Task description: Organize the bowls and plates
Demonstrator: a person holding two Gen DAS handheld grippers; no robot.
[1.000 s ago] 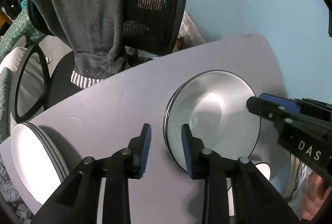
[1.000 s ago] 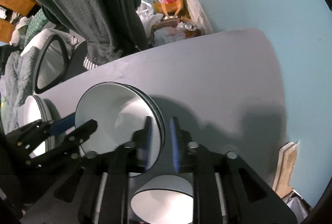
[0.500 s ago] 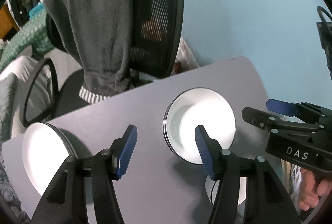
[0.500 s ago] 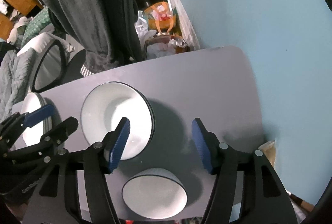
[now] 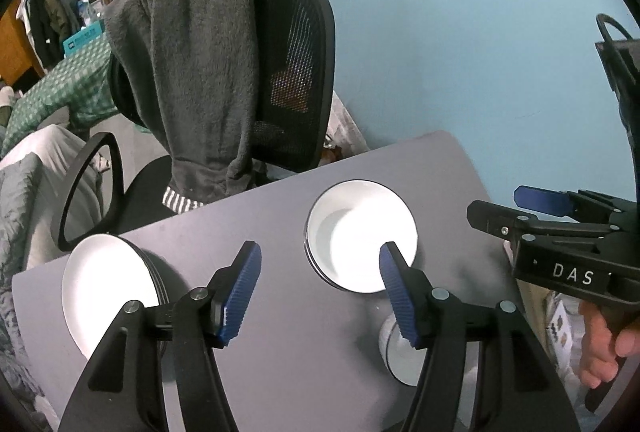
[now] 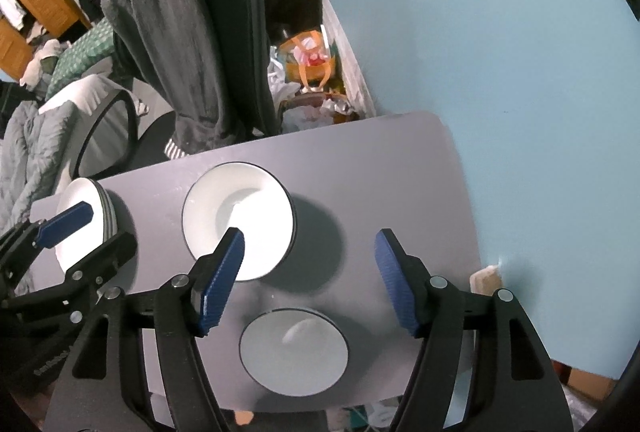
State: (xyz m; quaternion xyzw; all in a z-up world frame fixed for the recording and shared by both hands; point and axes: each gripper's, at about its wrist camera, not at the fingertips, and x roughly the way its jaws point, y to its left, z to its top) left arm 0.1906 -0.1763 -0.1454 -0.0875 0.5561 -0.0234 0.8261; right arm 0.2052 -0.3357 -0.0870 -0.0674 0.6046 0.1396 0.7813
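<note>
A stack of white deep plates with dark rims (image 5: 360, 236) (image 6: 238, 220) sits mid-table on the grey table (image 5: 288, 352) (image 6: 380, 160). A second stack of white plates (image 5: 108, 288) (image 6: 84, 216) stands at the table's left end. A white bowl (image 5: 400, 356) (image 6: 294, 350) sits near the front edge. My left gripper (image 5: 320, 290) is open and empty, held above the table between the two stacks. My right gripper (image 6: 308, 278) is open and empty, above the bowl and right of the middle stack; it also shows in the left wrist view (image 5: 520, 208).
A black mesh office chair (image 5: 296, 72) draped with a grey fleece (image 5: 192, 64) stands behind the table. A blue wall (image 6: 520, 72) runs along the right. Bags and clutter (image 6: 312, 72) lie on the floor past the far edge.
Both grippers have opened from nearly shut and pulled up and back from the middle stack, which stays on the table. More of the chair and room now shows.
</note>
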